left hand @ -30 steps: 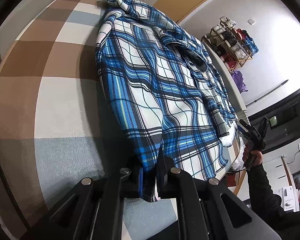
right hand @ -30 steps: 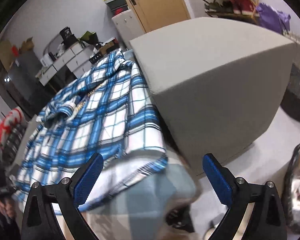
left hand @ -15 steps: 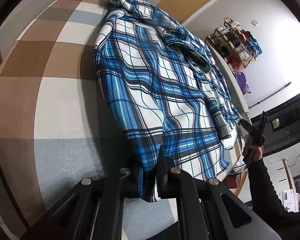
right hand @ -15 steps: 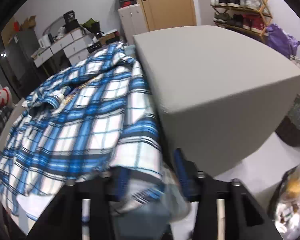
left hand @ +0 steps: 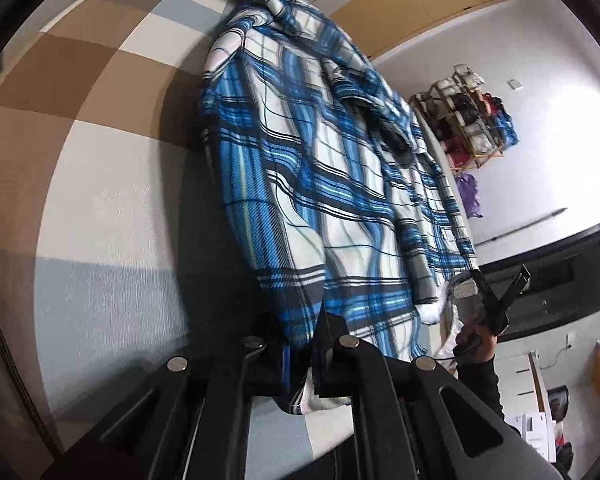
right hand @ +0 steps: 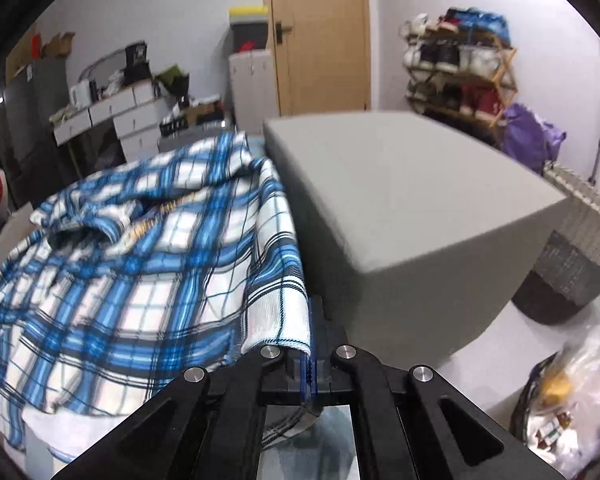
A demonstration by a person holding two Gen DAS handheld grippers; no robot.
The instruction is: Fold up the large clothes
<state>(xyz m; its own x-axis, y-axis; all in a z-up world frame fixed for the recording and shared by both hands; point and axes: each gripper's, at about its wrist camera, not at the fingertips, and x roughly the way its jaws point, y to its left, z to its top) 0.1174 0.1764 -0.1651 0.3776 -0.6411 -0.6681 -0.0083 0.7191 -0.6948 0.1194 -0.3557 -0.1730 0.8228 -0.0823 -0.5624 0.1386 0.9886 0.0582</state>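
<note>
The blue-and-white plaid shirt (left hand: pixel 320 184) is spread lengthwise on the checked brown, white and grey-blue cloth (left hand: pixel 100 208) over the work surface, collar end far from the left wrist cam, hem end nearest. The left gripper (left hand: pixel 300 364) is clenched on one hem corner, fabric pinched between the blue pads w/ a tuft poking out below. The right gripper (right hand: pixel 310 368) is clamped on the opposite hem corner; in the right wrist view the fabric edge is seen squeezed in the closed jaws, beside a big grey foam block (right hand: pixel 400 208). The same tool can be made out in the left view at the far hem (left hand: pixel 496 296), held by a hand in a dark sleeve (left hand: pixel 476 364). Step in hand is judged to be a hem lift for a fold toward the collar. To do it well, both corners should be raised together & kept level so the hem stays taut w/o sagging in the middle. Tension should be held approx even; too much pull on one side would skew the plaid lines. The hem should be carried over the body and laid down square to the shoulders. Care is needed that the cloth isn't snagged on the foam block's edge. Grips shouldn't be let go until the fold lies flat.
</note>
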